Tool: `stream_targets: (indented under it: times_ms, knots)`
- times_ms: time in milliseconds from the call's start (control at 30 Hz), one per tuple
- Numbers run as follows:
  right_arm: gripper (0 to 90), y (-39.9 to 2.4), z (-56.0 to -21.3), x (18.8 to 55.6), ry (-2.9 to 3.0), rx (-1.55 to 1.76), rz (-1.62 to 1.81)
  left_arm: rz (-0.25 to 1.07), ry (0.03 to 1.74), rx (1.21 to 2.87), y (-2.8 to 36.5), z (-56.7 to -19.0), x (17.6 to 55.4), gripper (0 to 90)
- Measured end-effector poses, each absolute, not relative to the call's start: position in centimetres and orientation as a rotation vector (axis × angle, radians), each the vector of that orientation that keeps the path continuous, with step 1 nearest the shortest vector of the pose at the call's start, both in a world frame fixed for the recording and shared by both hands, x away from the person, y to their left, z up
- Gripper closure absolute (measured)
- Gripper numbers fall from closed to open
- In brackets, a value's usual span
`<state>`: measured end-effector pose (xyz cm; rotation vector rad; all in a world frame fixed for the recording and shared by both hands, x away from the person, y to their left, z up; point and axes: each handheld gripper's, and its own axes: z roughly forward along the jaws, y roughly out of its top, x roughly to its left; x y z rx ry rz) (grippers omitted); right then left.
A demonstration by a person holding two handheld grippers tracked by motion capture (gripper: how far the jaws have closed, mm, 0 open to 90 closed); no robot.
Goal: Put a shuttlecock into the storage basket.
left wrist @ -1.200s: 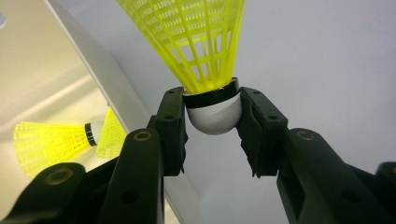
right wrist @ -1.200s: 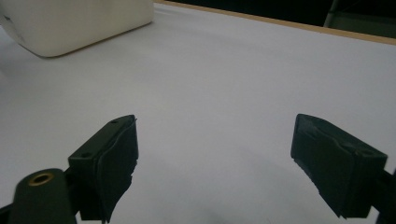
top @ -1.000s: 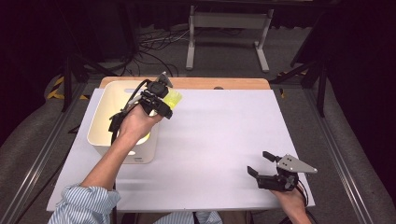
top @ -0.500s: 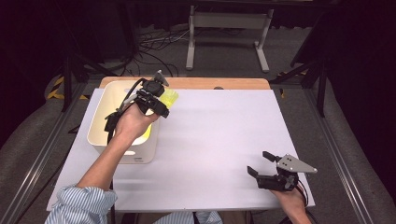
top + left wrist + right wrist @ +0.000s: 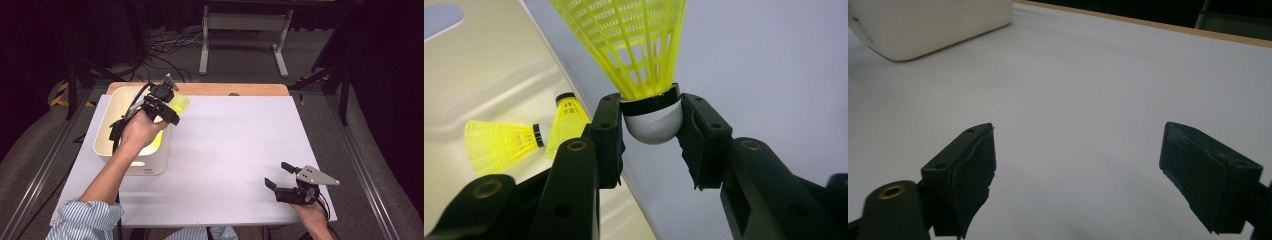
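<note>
White sheet covers the table (image 5: 235,150), a wooden strip showing along its far edge; dark floor, cables and a metal stand beyond.

All places relative to the white bin (image 5: 131,131), which sits on the sheet's left side.

Nearest: right tongs (image 5: 278,176) at the near right corner of the sheet, well apart from the bin, held low over the sheet by the person's right hand (image 5: 311,215). Jaws spread wide, nothing between them; the right gripper view shows bare sheet between both pads (image 5: 973,170) and the bin's corner (image 5: 923,25) far off at upper left.

Next: striped sleeve (image 5: 85,225) at the near left, forearm running up across the bin's near right part.

Then: left tongs (image 5: 172,107) over the bin's far right rim, clenched on a yellow shuttlecock (image 5: 644,55). Left gripper view: both pads press the sides of its white cork base at the black band, skirt pointing away from the tongs. In the high view the skirt (image 5: 180,102) sticks out just past the bin's far right corner, over the sheet.

Inside the bin: two more yellow shuttlecocks (image 5: 499,145) lying on the floor of it, touching each other, black bands at the cork ends.
</note>
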<state>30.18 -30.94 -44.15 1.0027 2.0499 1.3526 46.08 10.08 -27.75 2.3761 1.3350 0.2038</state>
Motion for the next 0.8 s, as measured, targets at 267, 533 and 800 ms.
stream_targets:
  times_ms: [267,533,800]
  knots:
    - [15.4,-30.9,-44.1,30.2,2.049,1.002,1.353,0.208,1.340,2.368,10.5,-27.6,46.0,63.4]
    - [15.4,-30.9,-44.1,30.2,2.050,1.001,1.351,0.214,1.356,2.357,11.1,-27.5,46.0,63.4]
    - [15.5,-30.9,-44.1,30.2,2.049,0.999,1.352,0.226,1.365,2.359,11.7,-27.5,46.1,63.4]
